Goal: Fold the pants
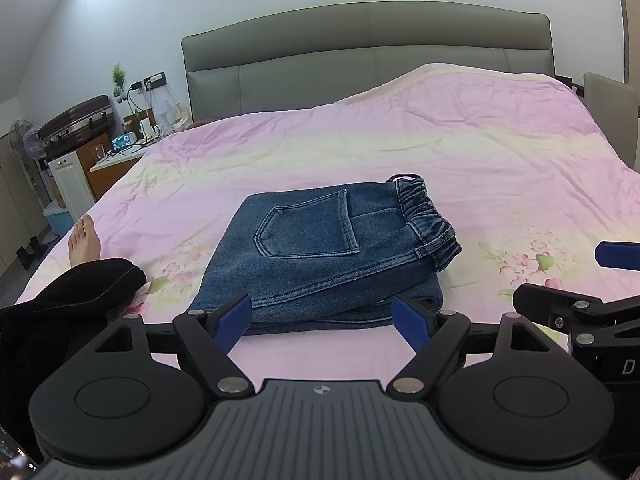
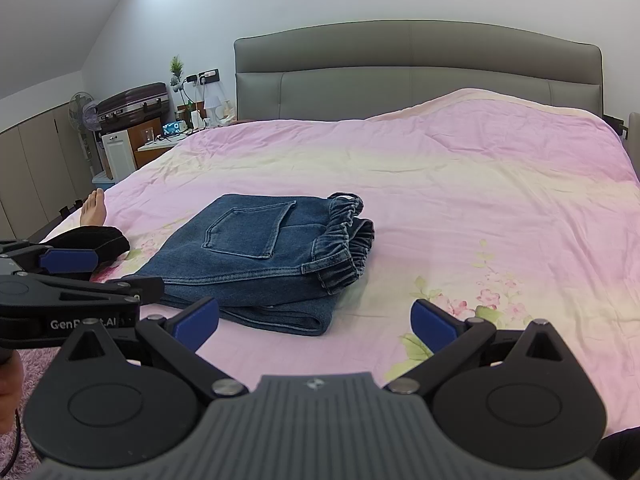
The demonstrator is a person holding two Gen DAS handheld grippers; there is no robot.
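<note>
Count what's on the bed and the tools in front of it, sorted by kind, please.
Folded jeans: 1
Bare foot: 1
Grippers, both open: 2, left gripper and right gripper
Total: 4

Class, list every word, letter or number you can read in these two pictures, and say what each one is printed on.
"GenR...t.AI", middle letters unreadable: on the side of the left hand-held gripper, seen from the right wrist.
"D": on the body of the right hand-held gripper, seen from the left wrist; the rest is cut off.
The jeans show no readable label.
</note>
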